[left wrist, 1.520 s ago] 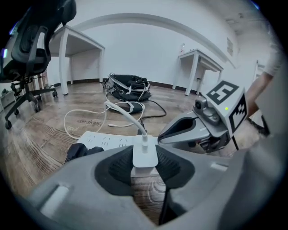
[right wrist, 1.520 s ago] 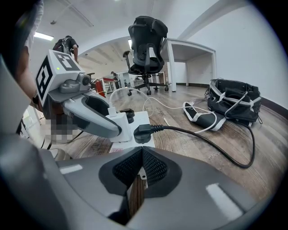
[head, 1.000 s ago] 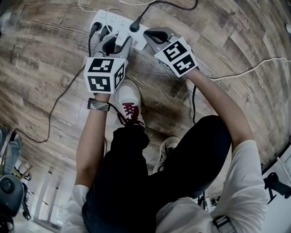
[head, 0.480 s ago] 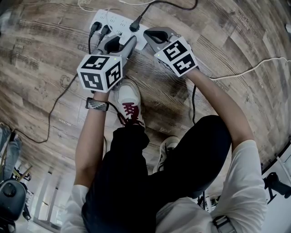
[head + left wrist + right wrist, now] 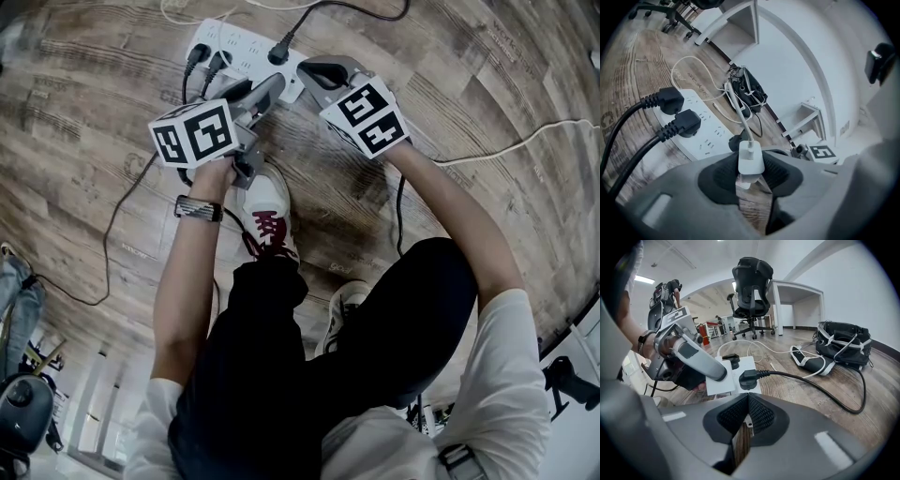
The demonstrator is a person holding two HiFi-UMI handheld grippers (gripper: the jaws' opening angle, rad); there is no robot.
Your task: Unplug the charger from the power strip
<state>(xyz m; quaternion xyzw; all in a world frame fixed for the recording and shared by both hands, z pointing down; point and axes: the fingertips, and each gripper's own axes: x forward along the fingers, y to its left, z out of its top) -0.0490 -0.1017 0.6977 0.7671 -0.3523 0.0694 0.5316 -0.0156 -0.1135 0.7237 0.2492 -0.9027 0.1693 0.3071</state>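
Observation:
A white power strip (image 5: 236, 45) lies on the wood floor with black plugs (image 5: 195, 58) in it. My left gripper (image 5: 262, 91) is rolled onto its side just in front of the strip. In the left gripper view it (image 5: 751, 165) is shut on a small white charger (image 5: 751, 158), which is lifted clear of the strip (image 5: 701, 136); a white cable (image 5: 740, 112) runs from the charger's top. My right gripper (image 5: 315, 70) sits at the strip's right end, its jaws (image 5: 747, 401) closed together over the strip's near edge (image 5: 719, 380). One left finger (image 5: 699, 358) shows there.
Two black plugs (image 5: 670, 101) (image 5: 686, 124) and a third (image 5: 747, 379) stay in the strip. A black bag (image 5: 843, 343), an office chair (image 5: 752, 282) and a white desk stand beyond. The person's shoe (image 5: 267, 211) is just behind the grippers. Cords trail over the floor.
My left gripper has rolled onto its side, its marker cube swinging to the left, and has drawn slightly back from the strip. The right gripper has stayed put.

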